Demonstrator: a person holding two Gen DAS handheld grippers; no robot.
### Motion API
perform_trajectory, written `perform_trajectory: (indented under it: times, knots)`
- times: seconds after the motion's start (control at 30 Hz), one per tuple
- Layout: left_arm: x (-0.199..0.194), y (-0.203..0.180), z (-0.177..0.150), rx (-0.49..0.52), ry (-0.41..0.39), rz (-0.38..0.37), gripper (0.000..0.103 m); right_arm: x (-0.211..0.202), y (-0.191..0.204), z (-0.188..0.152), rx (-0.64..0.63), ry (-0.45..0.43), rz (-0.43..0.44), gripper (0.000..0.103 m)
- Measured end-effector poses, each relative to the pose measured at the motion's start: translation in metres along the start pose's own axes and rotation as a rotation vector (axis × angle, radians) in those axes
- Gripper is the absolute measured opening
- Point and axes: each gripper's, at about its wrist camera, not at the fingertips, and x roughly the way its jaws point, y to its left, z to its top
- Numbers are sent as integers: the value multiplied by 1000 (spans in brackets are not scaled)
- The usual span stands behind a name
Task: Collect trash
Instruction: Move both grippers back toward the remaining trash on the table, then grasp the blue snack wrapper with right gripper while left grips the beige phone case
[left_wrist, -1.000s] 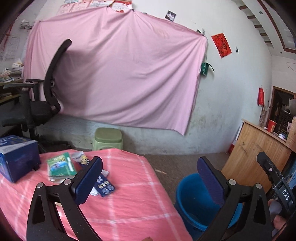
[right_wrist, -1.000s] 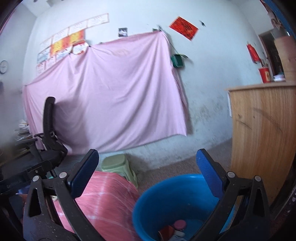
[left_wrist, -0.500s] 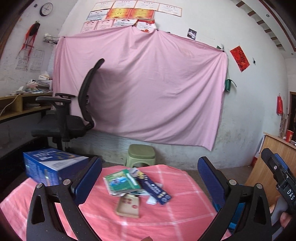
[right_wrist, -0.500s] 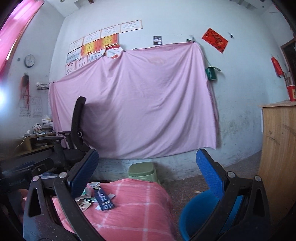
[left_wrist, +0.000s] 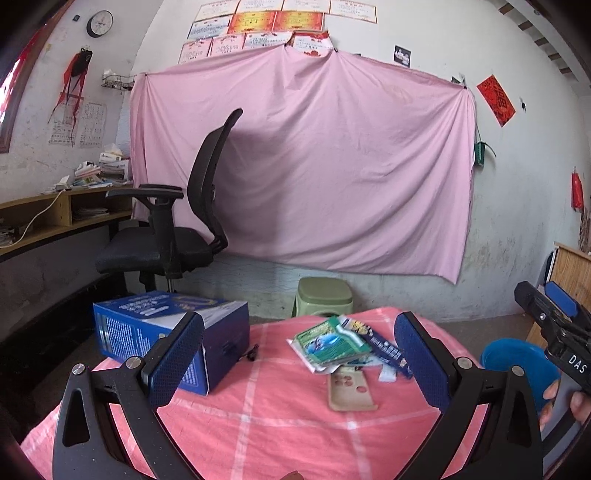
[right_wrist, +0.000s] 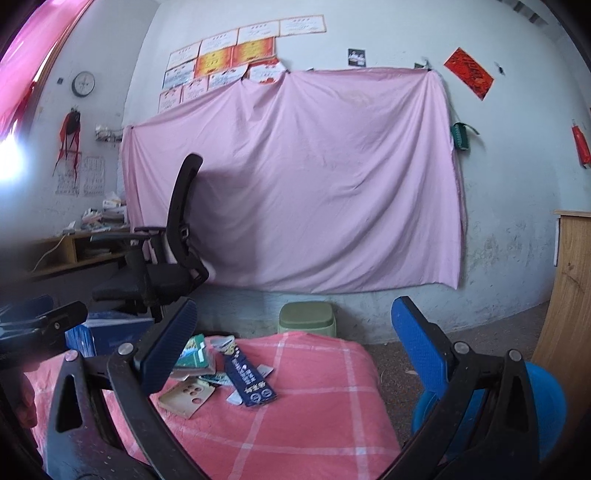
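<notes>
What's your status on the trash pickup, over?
Left gripper and right gripper open, empty. Pile of flat wrappers on pink checked tablecloth. Blue plastic bucket beside table. Path clear.

blue bucket (right_wrist: 546, 402) half hidden behind fingers (right_wrist: 417, 347), contents unseen

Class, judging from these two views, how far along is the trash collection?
Done: nothing visible. In hand: nothing; the left gripper and right gripper are open and empty. Left: green packet, blue wrapper and beige card on the pink tablecloth, bound for the blue bucket.
</notes>
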Motion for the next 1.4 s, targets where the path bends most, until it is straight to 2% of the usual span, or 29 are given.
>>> perform_trajectory:
  times: [0.3, 0.5, 0.57, 0.73, 0.93, 1.03, 1.27, 1.33, 1.4]
  knots:
    - [32, 5, -22, 11, 145, -41, 101, 34, 17, -26, -70, 180, 15, 103]
    - [54, 9, -32, -37, 247, -90, 100, 58, 17, -37, -64, 301, 49, 103]
    - [63, 10, -34, -52, 285, -107, 97, 66, 19, -42, -66, 346, 71, 103]
    - [89, 11, -41, -82, 407, -170, 66, 92, 22, -52, -80, 468, 117, 93]
    - [115, 6, -51, -96, 527, -228, 43, 119, 28, -63, -103, 606, 133, 83]
    - [123, 3, -55, -89, 558, -240, 36, 130, 29, -68, -104, 658, 143, 80]
    - [131, -8, -56, -63, 593, -255, 26, 151, 24, -76, -79, 728, 169, 71]
    - [132, -10, -57, -55, 606, -255, 15, 155, 24, -79, -73, 749, 191, 70]
    - [133, -12, -58, -55, 621, -266, 11, 157, 26, -82, -73, 766, 215, 69]
